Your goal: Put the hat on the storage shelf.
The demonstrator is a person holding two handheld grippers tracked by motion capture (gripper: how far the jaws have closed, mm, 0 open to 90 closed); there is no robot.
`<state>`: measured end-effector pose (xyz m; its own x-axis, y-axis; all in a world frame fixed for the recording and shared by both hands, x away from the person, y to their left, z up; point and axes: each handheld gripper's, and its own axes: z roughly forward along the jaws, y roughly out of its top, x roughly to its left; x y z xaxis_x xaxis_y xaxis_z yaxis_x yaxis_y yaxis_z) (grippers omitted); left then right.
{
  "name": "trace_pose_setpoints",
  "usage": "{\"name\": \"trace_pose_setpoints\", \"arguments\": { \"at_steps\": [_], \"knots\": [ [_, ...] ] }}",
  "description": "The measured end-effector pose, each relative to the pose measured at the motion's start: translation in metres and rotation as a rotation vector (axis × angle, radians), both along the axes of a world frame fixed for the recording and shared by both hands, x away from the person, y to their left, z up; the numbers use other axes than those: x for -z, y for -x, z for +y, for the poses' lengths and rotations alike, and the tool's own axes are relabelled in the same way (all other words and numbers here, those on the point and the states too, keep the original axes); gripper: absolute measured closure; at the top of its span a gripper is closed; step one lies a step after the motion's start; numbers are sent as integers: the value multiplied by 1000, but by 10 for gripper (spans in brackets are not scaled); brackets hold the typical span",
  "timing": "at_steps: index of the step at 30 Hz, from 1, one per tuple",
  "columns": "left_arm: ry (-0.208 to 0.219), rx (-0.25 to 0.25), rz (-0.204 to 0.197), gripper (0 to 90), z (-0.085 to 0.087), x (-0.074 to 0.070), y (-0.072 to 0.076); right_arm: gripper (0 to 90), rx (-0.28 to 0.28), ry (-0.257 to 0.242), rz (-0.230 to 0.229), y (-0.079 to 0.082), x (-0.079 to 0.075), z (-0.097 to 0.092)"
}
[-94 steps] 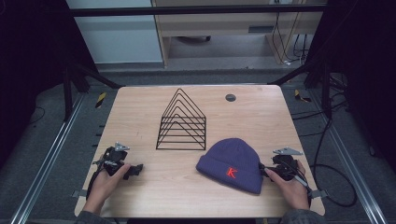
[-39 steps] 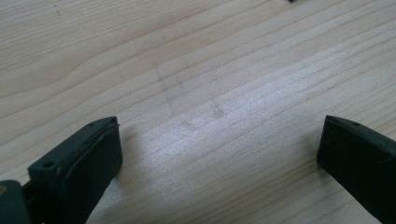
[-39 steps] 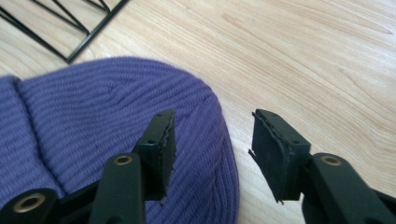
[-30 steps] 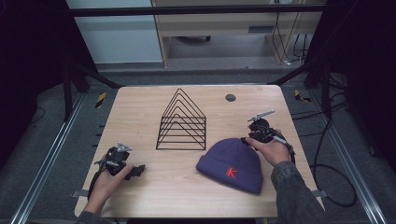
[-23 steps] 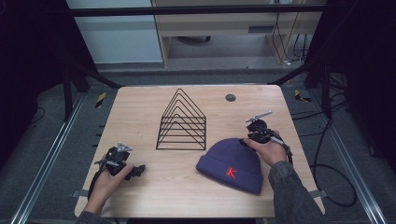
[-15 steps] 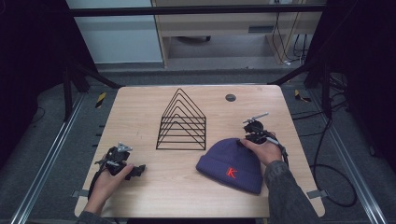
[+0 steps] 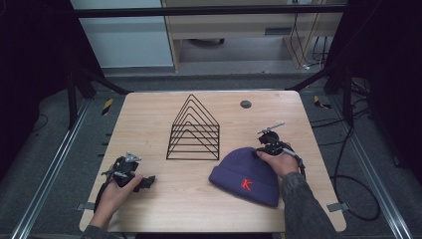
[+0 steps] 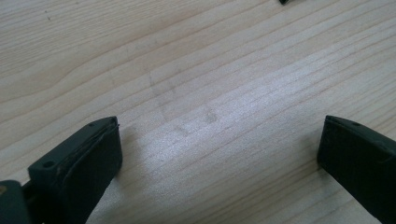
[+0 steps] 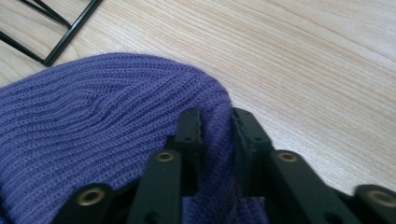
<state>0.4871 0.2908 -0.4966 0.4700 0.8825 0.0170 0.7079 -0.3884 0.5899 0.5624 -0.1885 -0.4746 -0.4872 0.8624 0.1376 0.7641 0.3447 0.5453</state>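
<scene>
A purple knit beanie (image 7: 244, 174) with a red letter lies flat at the front right of the wooden table (image 7: 149, 114). My right gripper (image 7: 260, 151) sits at the hat's far rounded edge. In the right gripper view its jaws (image 9: 217, 119) stand narrow, pinching a fold of the beanie (image 9: 93, 140) between them. My left gripper (image 7: 148, 181) rests on the table at the front left, held by a hand. In the left gripper view it (image 8: 219, 140) is open wide over bare wood, with nothing between the jaws.
A black wire rack of nested triangles (image 7: 194, 130) stands mid-table, just beyond the beanie; its corner (image 9: 51, 28) appears in the right gripper view. A small dark disc (image 7: 246, 104) lies near the far edge. Dark floor and metal rails surround the table.
My right gripper has travelled from the table's front right, around the hat, leftward onto its far edge. The left gripper and the beanie have stayed in place.
</scene>
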Motion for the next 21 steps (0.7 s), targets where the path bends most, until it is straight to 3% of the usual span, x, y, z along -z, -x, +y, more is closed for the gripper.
{"name": "trace_pose_setpoints", "arguments": {
  "at_steps": [6, 14, 21],
  "knots": [
    [0, -1, -1, 0, 0, 0, 0, 804, -14, 9, -20, 3, -3, -1],
    [1, 0, -2, 0, 0, 0, 0, 810, -39, 3, -86, 14, -20, -1],
    [1, 7, -5, 0, -1, 0, 1, 812, -99, -25, -196, 36, -48, 0]
  ]
}}
